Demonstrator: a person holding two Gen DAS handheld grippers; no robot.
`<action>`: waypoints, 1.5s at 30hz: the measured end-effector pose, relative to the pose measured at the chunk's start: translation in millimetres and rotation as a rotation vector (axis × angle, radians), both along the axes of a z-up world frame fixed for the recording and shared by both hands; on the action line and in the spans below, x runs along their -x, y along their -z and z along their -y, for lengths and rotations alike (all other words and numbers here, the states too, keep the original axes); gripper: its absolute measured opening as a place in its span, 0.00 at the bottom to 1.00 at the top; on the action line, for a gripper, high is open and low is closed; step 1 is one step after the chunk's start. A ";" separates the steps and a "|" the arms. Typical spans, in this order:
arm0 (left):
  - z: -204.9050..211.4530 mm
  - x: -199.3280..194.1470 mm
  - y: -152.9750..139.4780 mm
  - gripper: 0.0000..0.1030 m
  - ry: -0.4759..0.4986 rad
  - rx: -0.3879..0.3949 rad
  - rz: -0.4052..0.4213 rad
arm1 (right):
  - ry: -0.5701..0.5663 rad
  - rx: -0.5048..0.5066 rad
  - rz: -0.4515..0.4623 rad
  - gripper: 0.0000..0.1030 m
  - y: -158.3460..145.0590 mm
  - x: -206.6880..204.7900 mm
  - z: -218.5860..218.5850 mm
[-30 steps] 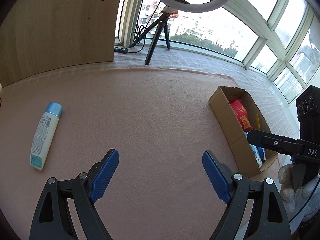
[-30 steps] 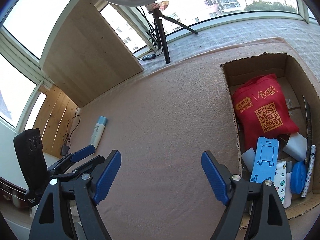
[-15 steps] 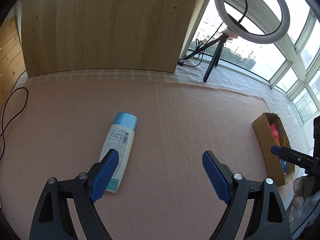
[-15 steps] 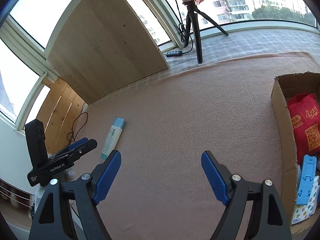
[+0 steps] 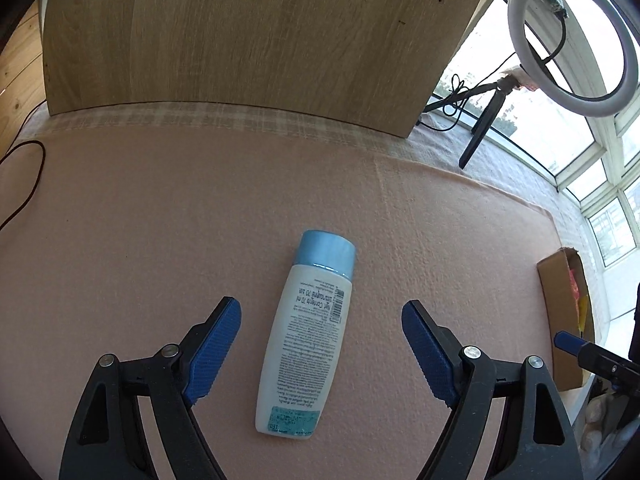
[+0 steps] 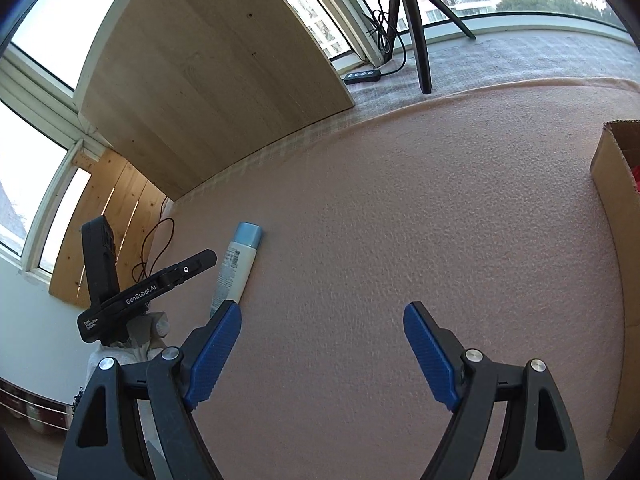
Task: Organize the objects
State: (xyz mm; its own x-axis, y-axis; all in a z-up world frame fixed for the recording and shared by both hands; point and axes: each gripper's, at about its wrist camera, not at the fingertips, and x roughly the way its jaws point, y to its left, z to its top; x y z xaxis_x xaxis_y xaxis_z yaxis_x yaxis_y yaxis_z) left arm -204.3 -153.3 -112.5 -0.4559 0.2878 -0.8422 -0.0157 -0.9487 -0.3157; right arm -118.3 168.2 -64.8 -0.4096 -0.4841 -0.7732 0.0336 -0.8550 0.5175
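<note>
The left gripper (image 5: 320, 344), fingers spread, is hovering with the lone bottle (image 5: 306, 340) between them, ungrasped, the cardboard box (image 5: 560, 320) waiting beyond the right finger.

- A pink felt mat (image 5: 160, 220) covers the table.
- A wooden board (image 5: 260, 32) stands upright behind it.
- A ring light (image 5: 573, 36) on a black tripod (image 6: 416, 20) stands by the windows (image 5: 612, 228).
- A dark cable (image 5: 24, 184) trails at the mat's left edge.

Bottle (image 5: 305, 340): smooth white plastic, glossy pale-blue cap, printed paper label. Mat (image 5: 160, 216): pink matt nubbly cloth. Panel (image 5: 256, 32), upper frame: pale matt wood. Box (image 5: 560, 320), right edge: brown cardboard. Gripper pads (image 5: 212, 348): ribbed blue plastic.
</note>
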 end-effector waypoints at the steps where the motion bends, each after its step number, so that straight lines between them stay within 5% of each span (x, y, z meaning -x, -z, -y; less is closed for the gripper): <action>1: -0.3 0.5 2.8 0.80 0.006 -0.004 0.005 | 0.005 0.000 0.005 0.78 1.3 0.1 0.3; 7: -6.8 7.2 16.8 0.68 0.032 -0.028 0.030 | 0.012 -0.008 0.018 0.78 5.2 -1.8 1.5; 14: -8.2 8.1 27.2 0.42 0.031 -0.021 0.042 | 0.024 -0.009 0.026 0.78 7.1 -1.8 -2.7; 28: -37.9 -19.1 27.0 0.39 0.013 -0.035 0.015 | -0.045 -0.043 0.027 0.78 12.9 3.5 -0.5; 40: -117.7 -65.0 29.0 0.39 0.075 -0.057 0.004 | -0.053 -0.039 0.033 0.78 19.8 -5.1 -24.5; 43: -141.4 -82.7 41.8 0.31 0.084 -0.102 0.064 | -0.053 -0.036 0.043 0.78 24.8 -10.9 -32.2; 45: -160.4 -100.2 40.6 0.30 0.089 -0.025 0.020 | -0.054 -0.040 0.050 0.78 28.4 -16.2 -37.6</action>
State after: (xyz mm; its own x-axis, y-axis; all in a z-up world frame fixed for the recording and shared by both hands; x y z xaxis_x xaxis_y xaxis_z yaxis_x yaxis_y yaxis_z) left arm -104.1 7.1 -153.1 -0.4106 0.3477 -0.8429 -0.0930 -0.9356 -0.3407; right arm -102.1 205.8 -93.2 -0.3445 -0.4731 -0.8108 0.0554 -0.8725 0.4855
